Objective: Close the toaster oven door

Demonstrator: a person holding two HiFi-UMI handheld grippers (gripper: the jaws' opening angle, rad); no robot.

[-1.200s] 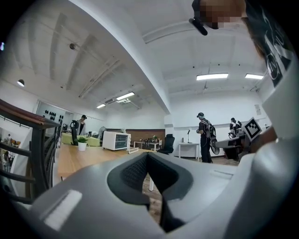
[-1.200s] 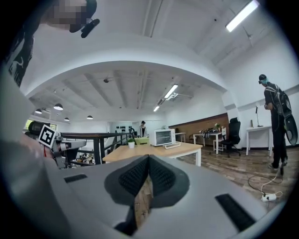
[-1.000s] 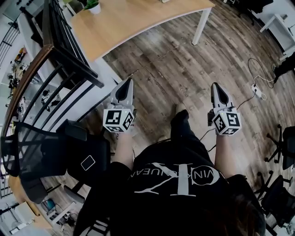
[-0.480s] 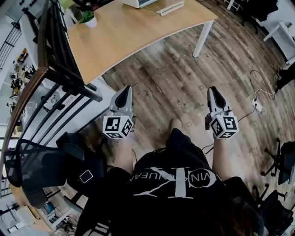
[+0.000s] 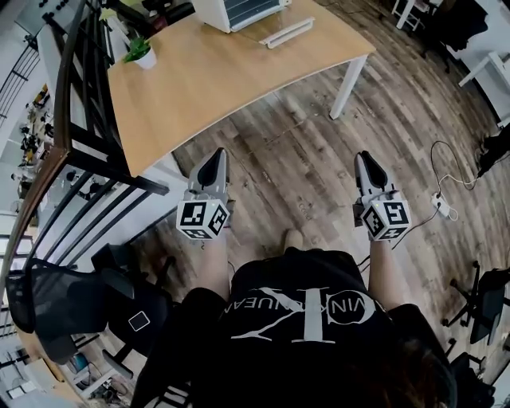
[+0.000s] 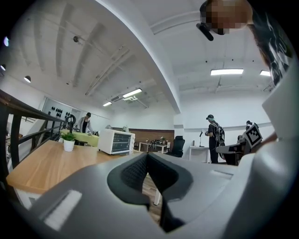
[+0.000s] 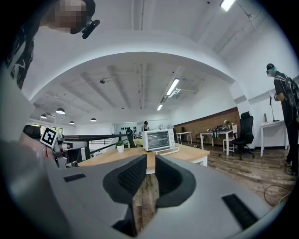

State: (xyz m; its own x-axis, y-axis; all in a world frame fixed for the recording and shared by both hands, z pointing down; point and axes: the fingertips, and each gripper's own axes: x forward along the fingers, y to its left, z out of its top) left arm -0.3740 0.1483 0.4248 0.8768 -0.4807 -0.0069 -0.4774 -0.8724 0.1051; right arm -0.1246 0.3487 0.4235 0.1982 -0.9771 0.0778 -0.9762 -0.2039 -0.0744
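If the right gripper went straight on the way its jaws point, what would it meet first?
Nothing near. The right gripper has only floor ahead, then probably the near edge of the table, with the toaster oven farther back on it. Depth is unclear.

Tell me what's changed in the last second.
The person has stepped toward the table. The toaster oven, with its door folded open, has come into the head view's top edge, and the potted plant has slid down the frame. Nothing was gripped or released. The left gripper and right gripper stay out front, empty.
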